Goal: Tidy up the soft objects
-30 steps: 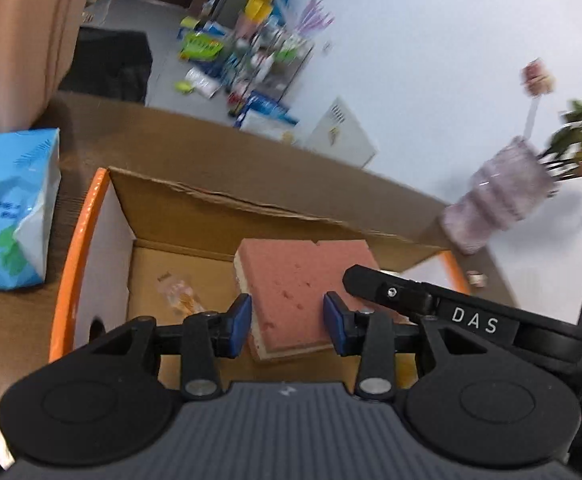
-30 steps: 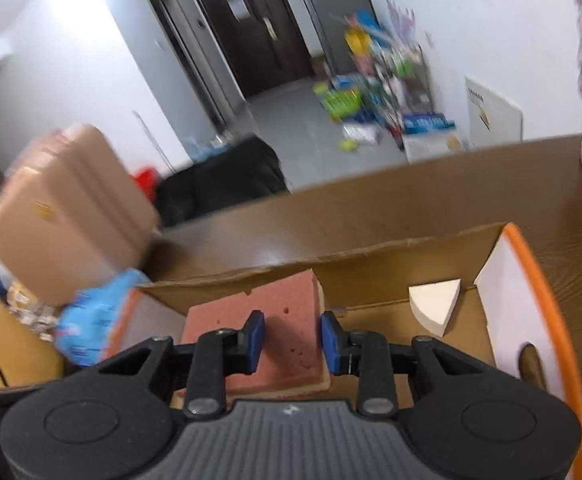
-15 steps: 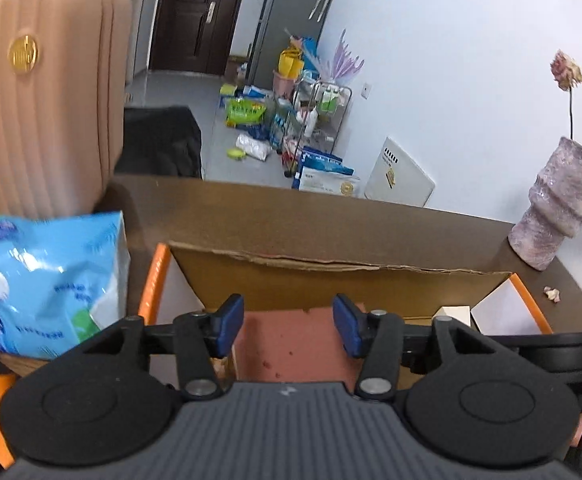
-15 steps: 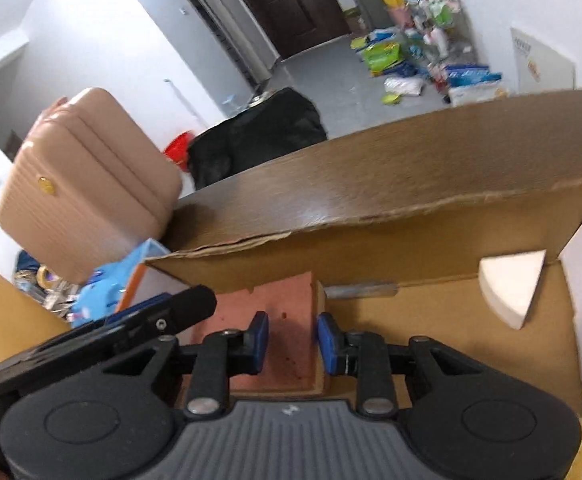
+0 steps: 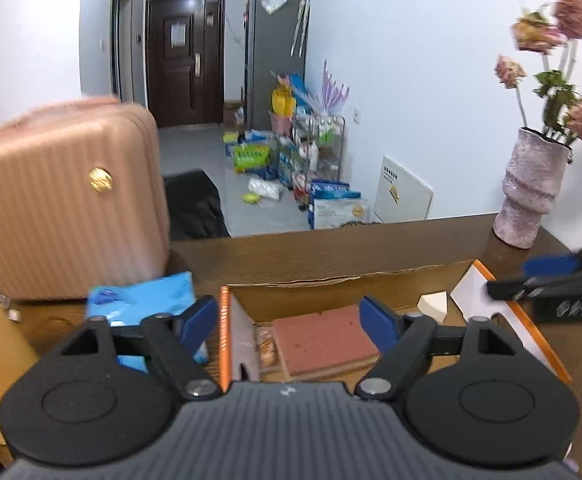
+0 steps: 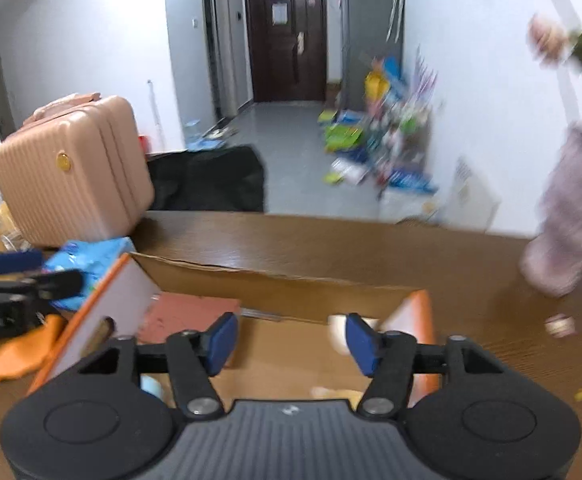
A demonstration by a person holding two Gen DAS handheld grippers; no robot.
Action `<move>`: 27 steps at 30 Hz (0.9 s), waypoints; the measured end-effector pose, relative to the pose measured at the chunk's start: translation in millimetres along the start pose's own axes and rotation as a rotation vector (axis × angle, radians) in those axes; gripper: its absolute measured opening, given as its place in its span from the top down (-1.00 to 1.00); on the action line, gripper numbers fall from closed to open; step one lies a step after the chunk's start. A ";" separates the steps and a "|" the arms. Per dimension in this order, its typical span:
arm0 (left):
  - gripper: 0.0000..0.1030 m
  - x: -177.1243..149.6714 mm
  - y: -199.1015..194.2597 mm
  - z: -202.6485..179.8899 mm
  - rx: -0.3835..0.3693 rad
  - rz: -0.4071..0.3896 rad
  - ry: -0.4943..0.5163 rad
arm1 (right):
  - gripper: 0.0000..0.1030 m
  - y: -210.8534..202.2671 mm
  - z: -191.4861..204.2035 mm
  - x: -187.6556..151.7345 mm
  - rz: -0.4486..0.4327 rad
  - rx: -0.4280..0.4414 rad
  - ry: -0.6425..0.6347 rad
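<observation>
A pink sponge [image 5: 323, 338] lies flat in the cardboard box [image 5: 303, 284] with orange-edged flaps; in the right wrist view the sponge [image 6: 189, 314] shows at the box's left end. A small white wedge sponge [image 5: 433, 303] rests at the box's right end. My left gripper [image 5: 289, 320] hangs above the box, its jaws opening wide, nothing between them. My right gripper [image 6: 289, 340] is also above the box [image 6: 275, 284], jaws opening, empty. Each gripper's tip shows at the edge of the other's view.
A blue tissue pack [image 5: 147, 300] lies left of the box on the brown table [image 6: 331, 240]. A pink vase [image 5: 529, 196] with dried flowers stands at the far right. A pink suitcase [image 5: 63, 204] sits beyond the table's left end. An orange cloth [image 6: 9, 354] lies beside the box.
Both grippers let go of the pink sponge, opened wide and rose back from the box. The sponge now lies flat inside the box.
</observation>
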State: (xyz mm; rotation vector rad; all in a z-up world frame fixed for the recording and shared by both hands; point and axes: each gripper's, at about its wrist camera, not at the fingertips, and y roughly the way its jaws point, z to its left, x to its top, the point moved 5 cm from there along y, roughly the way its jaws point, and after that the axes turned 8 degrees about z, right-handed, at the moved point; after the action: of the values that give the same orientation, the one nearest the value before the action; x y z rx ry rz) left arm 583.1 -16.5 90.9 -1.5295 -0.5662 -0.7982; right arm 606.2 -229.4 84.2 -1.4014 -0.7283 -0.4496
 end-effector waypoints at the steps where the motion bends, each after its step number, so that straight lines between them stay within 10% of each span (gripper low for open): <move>1: -0.80 -4.8 -10.8 -1.3 0.010 -0.029 0.009 | -0.56 -12.8 -4.2 -3.6 -0.044 -0.025 -0.003; 16: -0.97 -76.5 -137.7 -11.1 0.021 -0.223 -0.030 | -0.67 -135.7 6.7 -87.2 -0.293 -0.044 0.023; 27: -1.00 -223.2 -243.8 -45.4 -0.015 -0.331 0.030 | -0.69 -214.8 56.7 -250.0 -0.384 0.020 0.000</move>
State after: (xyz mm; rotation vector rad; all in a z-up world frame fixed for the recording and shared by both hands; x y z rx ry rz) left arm 249.7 -9.3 78.4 -1.4539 -0.8052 -1.0772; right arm 272.4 -236.8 66.4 -1.2434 -1.0043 -0.7390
